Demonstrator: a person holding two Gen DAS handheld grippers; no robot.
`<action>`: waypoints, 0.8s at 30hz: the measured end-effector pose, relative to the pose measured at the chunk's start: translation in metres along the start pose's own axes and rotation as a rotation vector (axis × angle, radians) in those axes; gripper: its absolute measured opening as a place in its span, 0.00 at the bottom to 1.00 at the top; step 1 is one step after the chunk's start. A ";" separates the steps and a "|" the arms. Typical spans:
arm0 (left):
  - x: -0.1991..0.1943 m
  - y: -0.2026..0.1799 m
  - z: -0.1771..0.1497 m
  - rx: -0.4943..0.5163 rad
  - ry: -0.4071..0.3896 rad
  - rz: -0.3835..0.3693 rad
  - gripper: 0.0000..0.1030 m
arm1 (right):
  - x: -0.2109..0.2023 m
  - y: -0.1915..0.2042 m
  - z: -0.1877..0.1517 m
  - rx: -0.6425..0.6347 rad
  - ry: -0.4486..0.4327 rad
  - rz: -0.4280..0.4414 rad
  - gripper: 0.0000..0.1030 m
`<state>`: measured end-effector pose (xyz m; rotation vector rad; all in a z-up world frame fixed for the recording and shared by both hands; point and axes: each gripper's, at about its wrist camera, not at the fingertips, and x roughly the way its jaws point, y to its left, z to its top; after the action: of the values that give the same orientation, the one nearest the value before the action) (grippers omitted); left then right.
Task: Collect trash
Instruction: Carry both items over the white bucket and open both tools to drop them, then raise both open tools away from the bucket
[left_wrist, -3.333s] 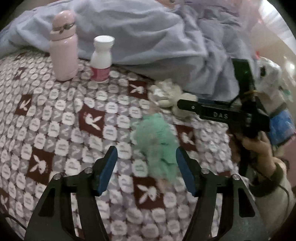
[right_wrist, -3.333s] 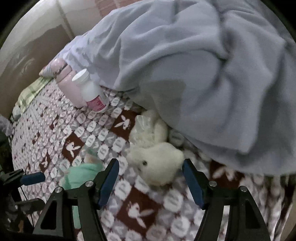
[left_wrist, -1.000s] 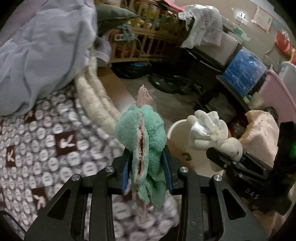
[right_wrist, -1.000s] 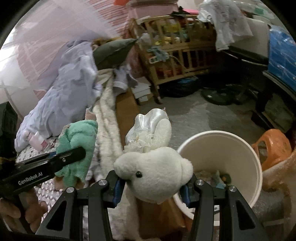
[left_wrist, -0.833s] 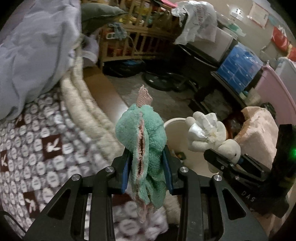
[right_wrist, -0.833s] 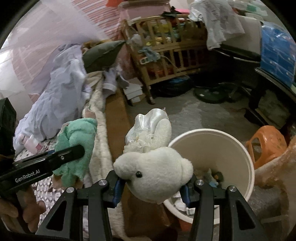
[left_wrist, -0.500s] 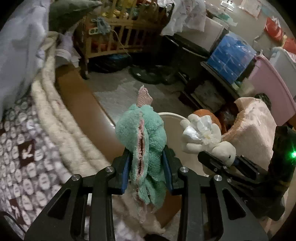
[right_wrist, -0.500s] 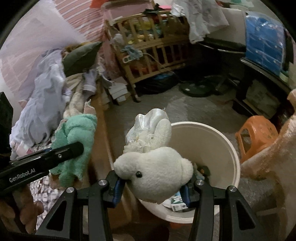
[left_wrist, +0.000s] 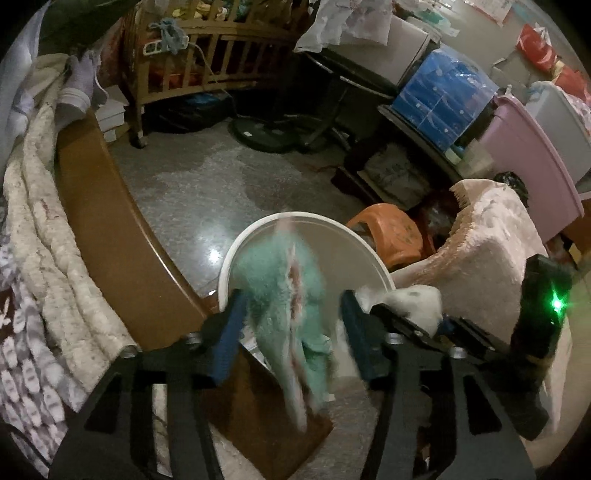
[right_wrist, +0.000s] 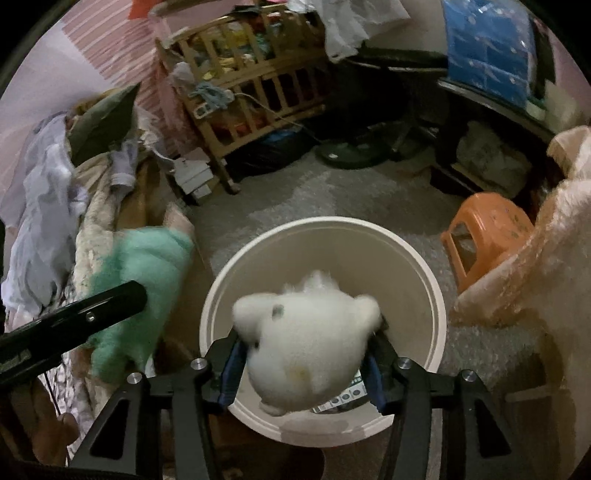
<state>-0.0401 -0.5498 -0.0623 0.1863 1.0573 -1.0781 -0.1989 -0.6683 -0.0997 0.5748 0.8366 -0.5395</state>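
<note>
A white round bin (left_wrist: 362, 254) stands on the floor beside the bed; it also shows in the right wrist view (right_wrist: 413, 266). My left gripper (left_wrist: 291, 328) is open above the bin's near rim, and a green plush toy (left_wrist: 288, 291), blurred, slips down between its jaws. My right gripper (right_wrist: 303, 365) has opened over the bin, and a white plush toy (right_wrist: 306, 343), blurred, tips downward between its jaws. The green toy also shows at the left of the right wrist view (right_wrist: 144, 284). Some trash lies in the bin.
The brown bed edge (left_wrist: 110, 229) with blankets runs along the left. An orange stool (right_wrist: 487, 229) and a pink fluffy cover (left_wrist: 491, 258) stand right of the bin. A wooden crib (right_wrist: 255, 85) and blue drawers (left_wrist: 439, 96) stand farther back.
Both grippers moved from the bed to above the bin. Both jaws have spread, and the green and white plush toys are loose and dropping.
</note>
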 end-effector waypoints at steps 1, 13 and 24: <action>-0.002 0.000 -0.001 0.002 -0.008 -0.004 0.62 | 0.000 -0.002 -0.001 0.008 0.002 0.001 0.57; -0.041 0.003 -0.017 0.049 -0.111 0.117 0.64 | -0.025 0.012 -0.013 -0.014 -0.058 0.003 0.59; -0.104 0.003 -0.044 0.068 -0.270 0.220 0.64 | -0.092 0.053 -0.018 -0.109 -0.240 -0.082 0.59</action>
<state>-0.0718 -0.4569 -0.0055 0.2002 0.7405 -0.9110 -0.2256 -0.5987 -0.0227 0.3681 0.6587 -0.6201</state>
